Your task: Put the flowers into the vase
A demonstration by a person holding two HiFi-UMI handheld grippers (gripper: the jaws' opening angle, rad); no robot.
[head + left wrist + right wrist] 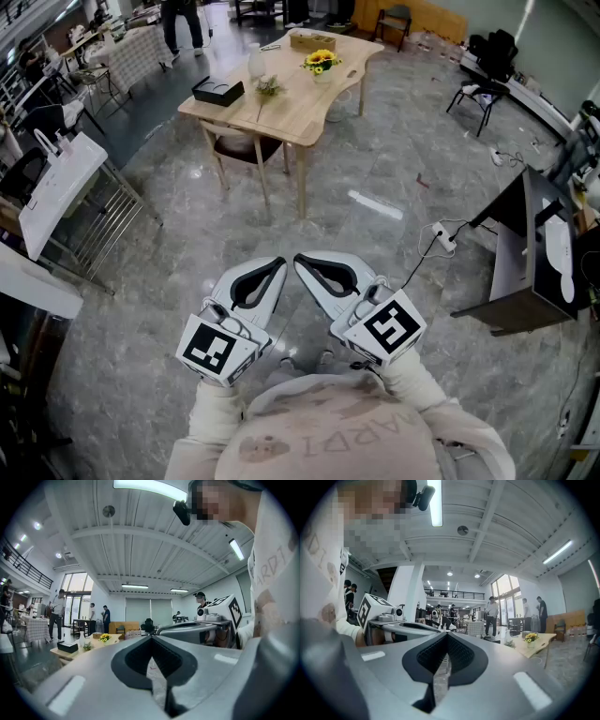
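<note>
Both my left gripper (278, 264) and my right gripper (300, 260) are closed tip to tip on nothing, held together at my chest and well apart from the table (302, 111). On that table the flowers (268, 89) lie flat near its middle, their stem trailing toward its near edge, with the pale vase (255, 64) just behind them. The step in hand looks like the approach. I should walk up to the table's near edge beside the tucked chair (246, 146), open one pair of jaws only once over the stem, pinch it low and lightly, and steady the vase with the other gripper so it doesn't tip.
</note>
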